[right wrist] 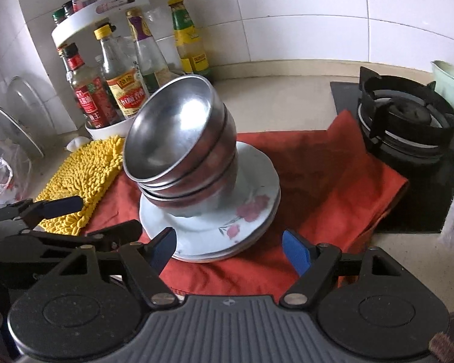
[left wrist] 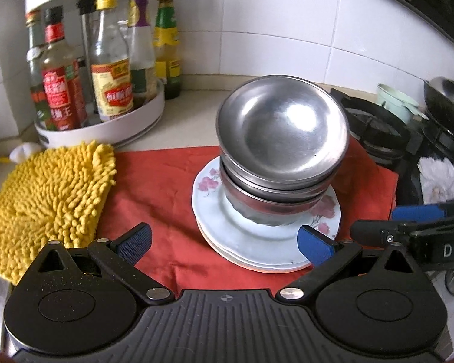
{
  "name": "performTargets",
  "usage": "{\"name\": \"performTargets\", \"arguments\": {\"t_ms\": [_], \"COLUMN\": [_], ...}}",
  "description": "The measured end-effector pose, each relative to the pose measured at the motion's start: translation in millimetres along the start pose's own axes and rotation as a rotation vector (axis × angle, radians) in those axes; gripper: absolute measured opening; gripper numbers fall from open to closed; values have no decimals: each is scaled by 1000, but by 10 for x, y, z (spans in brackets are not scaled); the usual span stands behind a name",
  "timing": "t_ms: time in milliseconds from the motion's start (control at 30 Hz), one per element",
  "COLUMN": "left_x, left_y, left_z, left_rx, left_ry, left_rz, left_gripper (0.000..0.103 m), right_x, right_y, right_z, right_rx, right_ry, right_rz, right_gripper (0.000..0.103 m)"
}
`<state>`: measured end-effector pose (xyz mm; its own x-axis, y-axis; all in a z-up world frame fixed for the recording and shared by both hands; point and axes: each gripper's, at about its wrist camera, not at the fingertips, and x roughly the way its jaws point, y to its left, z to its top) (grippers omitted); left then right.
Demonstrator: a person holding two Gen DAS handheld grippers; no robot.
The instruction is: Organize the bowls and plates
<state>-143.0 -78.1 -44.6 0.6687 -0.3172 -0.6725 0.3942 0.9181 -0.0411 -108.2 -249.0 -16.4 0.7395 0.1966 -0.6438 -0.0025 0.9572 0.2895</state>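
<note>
A nest of steel bowls (left wrist: 283,139) (right wrist: 178,148) stands on a stack of white flowered plates (left wrist: 257,239) (right wrist: 251,208), which rest on a red cloth (left wrist: 166,187) (right wrist: 324,181). My left gripper (left wrist: 225,243) is open just in front of the plates, nothing between its blue pads. My right gripper (right wrist: 231,251) is open too, its jaws spread on either side of the near plate rim without touching it. The right gripper's fingers (left wrist: 408,220) reach in at the right of the left wrist view. The left gripper's fingers (right wrist: 54,205) show at the left of the right wrist view.
A yellow chenille cloth (left wrist: 45,193) (right wrist: 81,178) lies left of the red one. Behind it stands a white two-tier rack (left wrist: 112,130) of sauce bottles. A black gas hob (right wrist: 408,127) with a wok (left wrist: 448,99) is at the right. A pot lid (right wrist: 18,124) leans on the left wall.
</note>
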Motion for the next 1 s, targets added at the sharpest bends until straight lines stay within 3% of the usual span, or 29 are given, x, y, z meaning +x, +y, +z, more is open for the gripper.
{"name": "performTargets", "arguments": {"t_ms": [467, 1000], "left_x": [-69, -84], "left_y": [-133, -125], "left_z": [9, 4], "left_rx": [7, -8], "left_ry": [-41, -41], "left_rz": [52, 56], "left_gripper": [102, 102], "right_x": [2, -4], "right_y": [-52, -42], "right_z": [-6, -10], "right_rx": [52, 47], "right_ry": [9, 10], "right_rz": [31, 37], "right_gripper": [74, 74]}}
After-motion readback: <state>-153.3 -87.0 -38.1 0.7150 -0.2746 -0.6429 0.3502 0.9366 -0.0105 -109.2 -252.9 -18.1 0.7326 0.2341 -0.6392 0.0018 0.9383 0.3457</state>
